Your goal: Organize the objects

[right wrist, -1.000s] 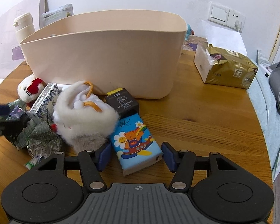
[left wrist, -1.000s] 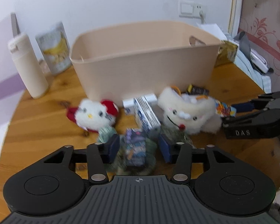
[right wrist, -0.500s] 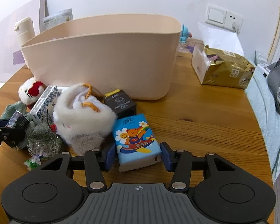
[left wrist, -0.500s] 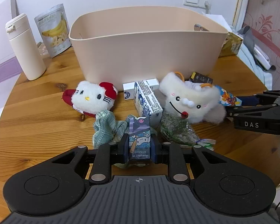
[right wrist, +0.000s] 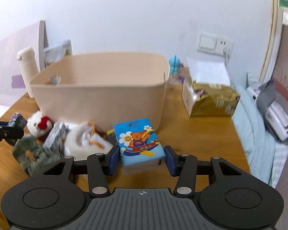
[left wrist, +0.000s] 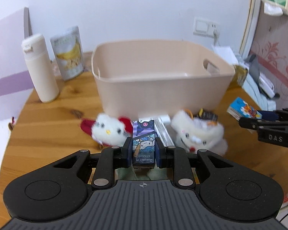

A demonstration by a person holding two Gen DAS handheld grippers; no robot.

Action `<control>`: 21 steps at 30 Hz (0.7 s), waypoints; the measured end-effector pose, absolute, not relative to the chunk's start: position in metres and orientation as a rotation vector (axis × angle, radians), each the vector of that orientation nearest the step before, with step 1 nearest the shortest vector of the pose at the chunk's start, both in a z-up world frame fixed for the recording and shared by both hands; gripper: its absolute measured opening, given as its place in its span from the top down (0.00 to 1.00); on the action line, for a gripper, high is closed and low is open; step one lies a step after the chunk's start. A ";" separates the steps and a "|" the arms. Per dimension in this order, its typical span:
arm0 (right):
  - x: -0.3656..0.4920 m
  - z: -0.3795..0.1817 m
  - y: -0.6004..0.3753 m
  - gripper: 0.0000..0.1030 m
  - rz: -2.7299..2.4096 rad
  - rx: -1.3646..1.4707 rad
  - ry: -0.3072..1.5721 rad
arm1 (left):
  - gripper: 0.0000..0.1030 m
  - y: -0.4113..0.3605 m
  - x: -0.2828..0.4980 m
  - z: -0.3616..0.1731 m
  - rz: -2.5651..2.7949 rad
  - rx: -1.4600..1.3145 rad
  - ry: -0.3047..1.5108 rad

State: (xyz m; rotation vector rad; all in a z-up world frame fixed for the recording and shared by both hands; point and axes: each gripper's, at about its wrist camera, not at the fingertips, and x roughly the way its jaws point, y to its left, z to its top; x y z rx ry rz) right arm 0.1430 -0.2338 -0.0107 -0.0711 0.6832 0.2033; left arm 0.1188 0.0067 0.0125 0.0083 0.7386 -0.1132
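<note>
My left gripper [left wrist: 143, 151] is pinched on a small dark cartoon-printed box [left wrist: 143, 143]; both blue pads press its sides, and the box stands upright between them, lifted above the wooden table [left wrist: 48, 134]. In the right wrist view the same box [right wrist: 17, 121] shows at the far left, held clear of the table.

My right gripper [right wrist: 142, 158] holds a blue tissue pack with a bear print [right wrist: 139, 141]. The pack lies flat between the fingers, its near end level with the pads; the left pad looks to touch its edge, while a narrow gap shows at the right pad. From the left wrist view the pack [left wrist: 243, 111] sits raised at the fingertips, above the table.

The beige bin [left wrist: 161, 80] stands beyond both grippers, open side up. In front of it lie a white plush cat with a red bow [left wrist: 109, 132], a white plush pouch [left wrist: 197, 136] and a green knitted cloth [right wrist: 34, 155].
</note>
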 end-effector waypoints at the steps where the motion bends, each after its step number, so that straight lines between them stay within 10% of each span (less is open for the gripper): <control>1: 0.142 -0.006 -0.234 0.54 0.200 -0.071 0.671 | 0.77 0.009 0.120 0.017 -0.110 0.007 0.726; 21: 0.202 0.043 -0.215 0.54 0.186 -0.094 0.531 | 0.77 0.008 0.207 0.059 -0.105 0.050 0.607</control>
